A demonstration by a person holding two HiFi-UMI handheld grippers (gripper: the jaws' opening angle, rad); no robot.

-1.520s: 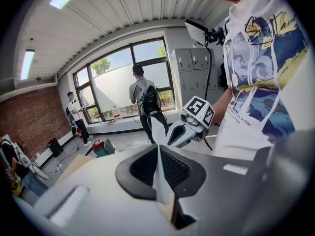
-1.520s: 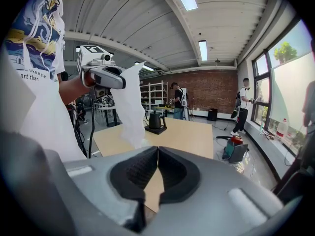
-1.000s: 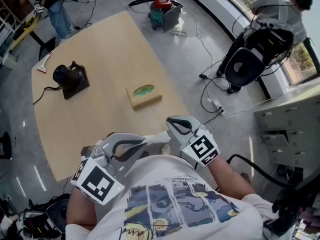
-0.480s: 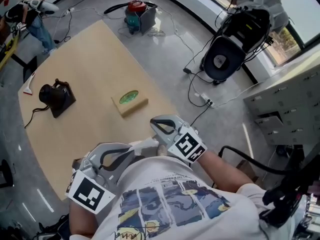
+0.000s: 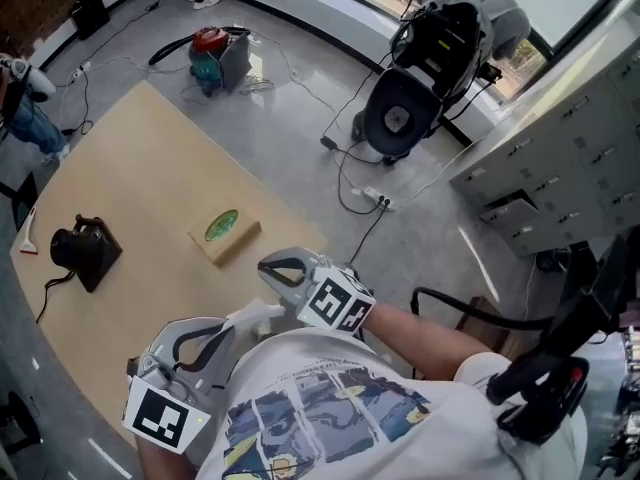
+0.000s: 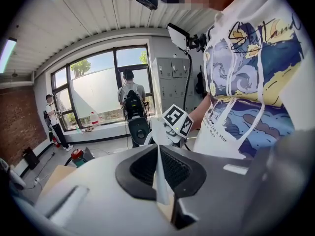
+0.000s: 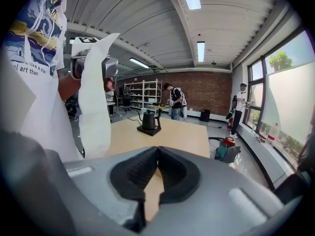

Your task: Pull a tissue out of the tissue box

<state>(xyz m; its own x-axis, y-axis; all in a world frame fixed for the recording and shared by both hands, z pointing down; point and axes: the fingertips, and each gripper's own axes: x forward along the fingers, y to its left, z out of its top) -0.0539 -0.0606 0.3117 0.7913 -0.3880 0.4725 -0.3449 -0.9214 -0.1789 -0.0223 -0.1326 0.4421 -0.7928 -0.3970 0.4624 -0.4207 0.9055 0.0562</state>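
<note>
The tissue [image 6: 160,183] is already out of the tissue box [image 5: 224,234]; the box sits alone on the surface [image 5: 130,158], well apart from both hands. The left tongs [image 6: 158,150] are squeezed tight on the tissue, which sticks up thin and white between them; the right tongs [image 7: 157,150] are pressed together with nothing inside, just beside the loose end of the sheet and close to the person's shirt.

I think the job now is only to keep hold; the left tongs should stay squeezed, because the paper looks light and floppy and would slip out if they let go; no pulling from the other side, or it may rip; keep it off the shirt so it does not catch.

Next to a second ago, the box now sits further left in the head view; grey lockers [image 5: 560,158] now fill the right side; the person seems to have turned away from the surface; both tongs are near the chest in both pictures.
</note>
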